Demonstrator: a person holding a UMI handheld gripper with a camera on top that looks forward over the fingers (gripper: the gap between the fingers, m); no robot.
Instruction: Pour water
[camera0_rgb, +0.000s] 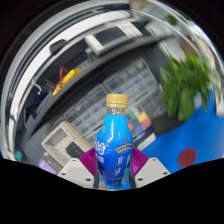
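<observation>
Your gripper (115, 172) is clamped on the blue plastic bottle with a yellow cap (116, 145), held upright between both pads. Beyond it you have a grey keyboard (72, 140), a leafy green plant (188, 82) and a red round object (187, 157) on the blue surface (200, 135).

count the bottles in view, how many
1. A blue bottle with a tan cap stands between the fingers of the gripper, its lower part hidden by them. A green plant sits beyond. Others may hide in the cluttered background.
</observation>
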